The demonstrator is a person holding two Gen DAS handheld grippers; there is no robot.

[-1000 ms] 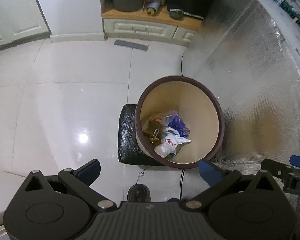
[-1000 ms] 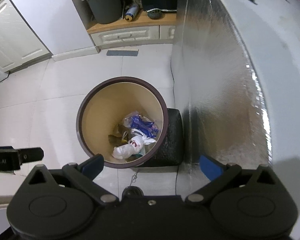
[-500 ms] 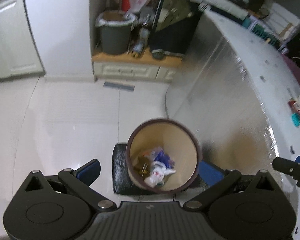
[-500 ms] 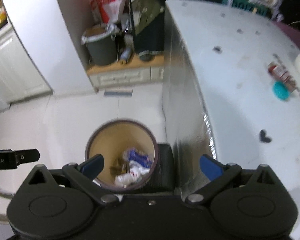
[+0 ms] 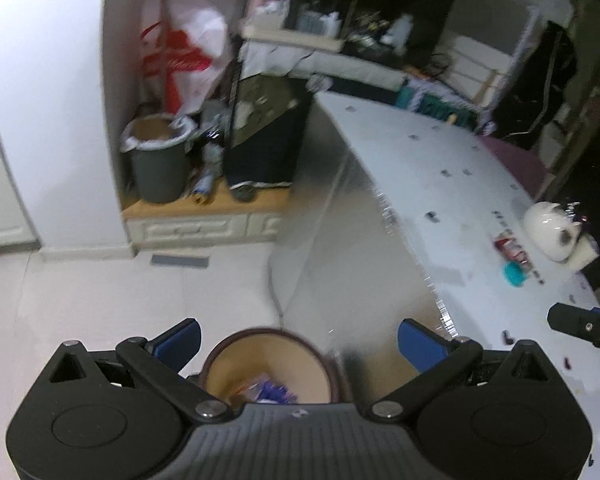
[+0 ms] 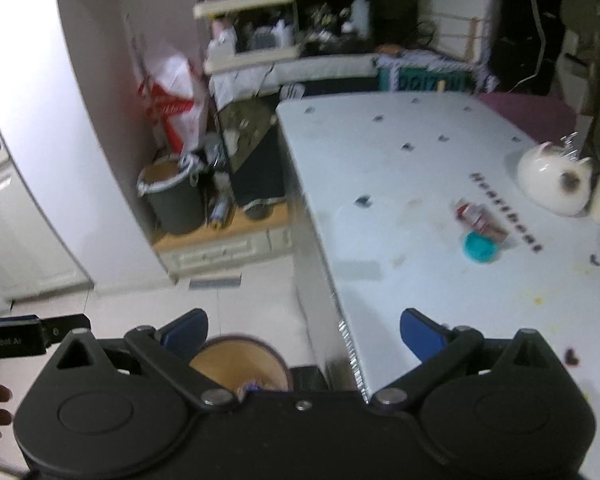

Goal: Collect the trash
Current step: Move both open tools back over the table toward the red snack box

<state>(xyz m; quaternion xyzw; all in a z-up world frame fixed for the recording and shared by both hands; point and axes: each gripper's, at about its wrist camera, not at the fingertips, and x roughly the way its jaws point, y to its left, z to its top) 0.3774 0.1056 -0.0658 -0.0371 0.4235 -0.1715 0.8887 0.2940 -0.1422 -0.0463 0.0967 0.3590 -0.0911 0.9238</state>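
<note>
My left gripper (image 5: pixel 298 340) is open and holds nothing; below it stands the brown-rimmed bin (image 5: pixel 236 364) on the floor, with wrappers inside. The right gripper (image 6: pixel 303 330) is open too, above the white table's (image 6: pixel 400 208) left edge, with the same bin (image 6: pixel 224 356) low at its left. On the table lie a red-and-white wrapper (image 6: pixel 480 218) and a teal lid (image 6: pixel 479 249), well ahead of the right gripper. In the left wrist view that wrapper (image 5: pixel 510 246) and lid (image 5: pixel 514 273) sit at the far right.
A white cat-shaped pot (image 6: pixel 554 186) stands at the table's far right. A grey lined bucket (image 5: pixel 156 160) sits on a low wooden shelf beside a red-and-white bag (image 5: pixel 180 60). Cluttered shelves fill the back. The table's shiny side panel (image 5: pixel 340 248) rises right of the bin.
Both grippers have risen and tilted up from over the bin; the bin slid to the bottom of each view and the tabletop with its wrapper and lid came into sight. Jaws stayed open.
</note>
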